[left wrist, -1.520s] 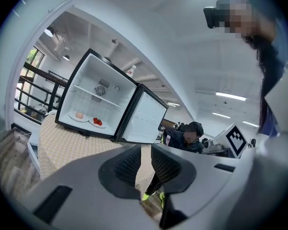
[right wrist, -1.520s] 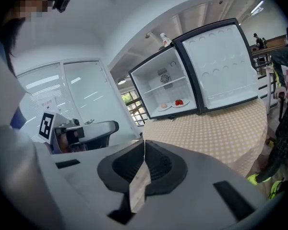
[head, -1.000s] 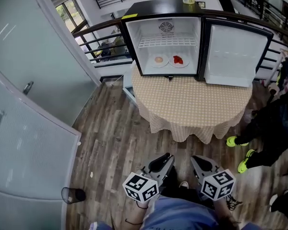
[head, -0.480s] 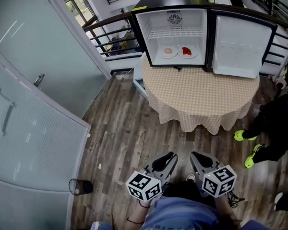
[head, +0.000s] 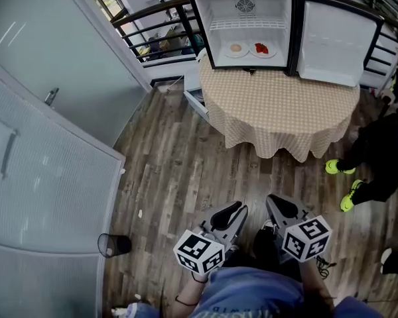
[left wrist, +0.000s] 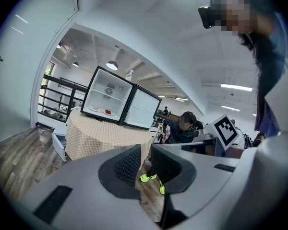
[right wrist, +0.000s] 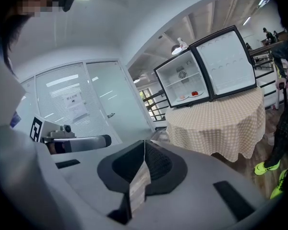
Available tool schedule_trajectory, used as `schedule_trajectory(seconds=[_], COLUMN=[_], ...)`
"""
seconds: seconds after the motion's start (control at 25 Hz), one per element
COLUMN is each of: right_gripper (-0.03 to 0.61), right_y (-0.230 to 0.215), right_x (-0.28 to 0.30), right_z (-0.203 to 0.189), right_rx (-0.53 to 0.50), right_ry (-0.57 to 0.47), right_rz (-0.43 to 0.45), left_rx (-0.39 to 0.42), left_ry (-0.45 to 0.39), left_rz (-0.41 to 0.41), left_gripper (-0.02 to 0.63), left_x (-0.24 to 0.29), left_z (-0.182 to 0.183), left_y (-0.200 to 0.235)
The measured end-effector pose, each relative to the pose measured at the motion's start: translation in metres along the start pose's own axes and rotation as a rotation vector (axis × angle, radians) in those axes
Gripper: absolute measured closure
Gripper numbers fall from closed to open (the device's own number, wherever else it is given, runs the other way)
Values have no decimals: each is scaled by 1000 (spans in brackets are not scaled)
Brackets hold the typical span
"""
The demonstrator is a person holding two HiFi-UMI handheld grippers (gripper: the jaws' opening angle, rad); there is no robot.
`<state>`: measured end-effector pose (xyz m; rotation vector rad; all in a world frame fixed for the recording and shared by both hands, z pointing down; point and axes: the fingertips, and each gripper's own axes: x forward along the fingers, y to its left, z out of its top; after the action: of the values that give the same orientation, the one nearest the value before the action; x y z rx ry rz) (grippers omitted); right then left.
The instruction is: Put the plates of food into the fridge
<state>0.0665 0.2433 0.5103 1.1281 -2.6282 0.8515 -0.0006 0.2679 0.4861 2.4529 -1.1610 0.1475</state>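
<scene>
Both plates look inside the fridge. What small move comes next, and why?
Probably step toward the table and push the fridge door shut: the pale-food plate and red-food plate sit inside the fridge, its door stands open, and left gripper and right gripper hang empty.

Beige checked tablecloth (head: pixel 282 108) — black fridge (head: pixel 278 18), white inside — grey-brown plank floor (head: pixel 172 177).

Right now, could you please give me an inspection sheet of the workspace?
Surface: round table under a checked cloth, carrying the fridge, its door open.
Job's things: pale-food plate and red-food plate side by side inside the fridge.
Clutter: small dark container on the wood floor.
Grippers: left tongs slightly apart, empty; right tongs shut, empty; both well short of the table.
Cables: nothing seen.
Surroundings: glass partition, railing, bystander's yellow-green shoes.
</scene>
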Motion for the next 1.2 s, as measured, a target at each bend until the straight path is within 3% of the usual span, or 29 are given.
schedule_trajectory(seconds=[0.52, 1.2], right_gripper=[558, 558], right_y=[46, 30], right_x=[-45, -96], right_z=[-52, -42], right_rx=[11, 1], right_ry=[-31, -117], right_rz=[-95, -206], left_rx=[2, 46], left_ry=[-24, -51], left_rz=[-45, -109], left_gripper=[538, 538], left_x=[-78, -90], left_z=[-33, -31], left_y=[-15, -43])
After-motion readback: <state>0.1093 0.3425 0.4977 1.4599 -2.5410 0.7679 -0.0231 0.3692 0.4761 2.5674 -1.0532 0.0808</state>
